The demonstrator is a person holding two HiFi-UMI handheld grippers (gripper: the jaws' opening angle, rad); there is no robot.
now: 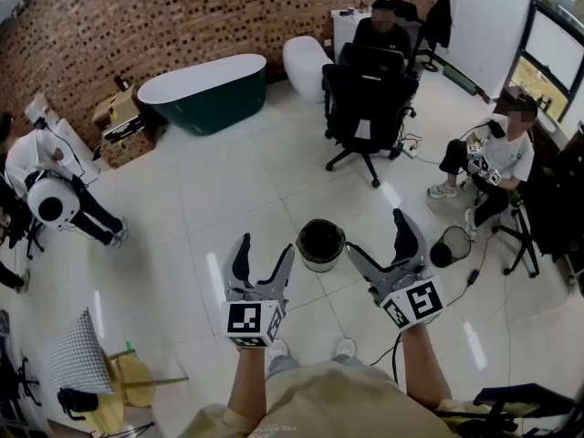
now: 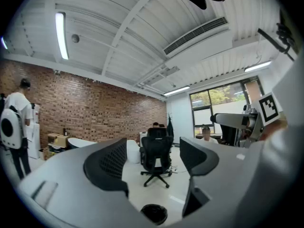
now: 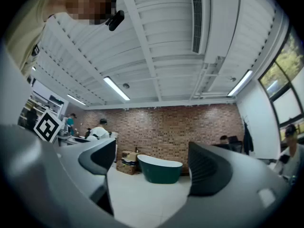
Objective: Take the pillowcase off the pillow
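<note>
- Currently the left hand-held gripper (image 1: 265, 249) is held out level over the white tiled floor (image 1: 219, 199), at 6 o'clock in the head view. Its jaws stand apart with nothing between them.
- The right hand-held gripper (image 1: 376, 235) sits just beside it at 5 o'clock, tilted slightly upward. Its jaws are spread wide and it is likewise empty.
- In the right gripper view only open floor, a brick wall (image 3: 190, 127) and a dark green bathtub (image 3: 159, 169) show between the jaws.
- The pillow (image 1: 73, 372) lies well apart from both grippers, at 8 o'clock in the head view. Its checked pillowcase (image 1: 80, 349) is on it, and neither gripper touches it.
- The pillow leans by a yellow chair (image 1: 128, 381); whether it rests on the chair cannot be told.
- A black waste bin (image 1: 320, 243) stands on the floor at 12 o'clock of the grippers, between their jaw tips and just past them.
- Farther off at 12 o'clock stands a black office chair (image 1: 365, 108).
- A seated person (image 1: 493, 158) is at 3 o'clock.
- A standing person with a white backpack (image 1: 50, 199) is at 9 o'clock.
</note>
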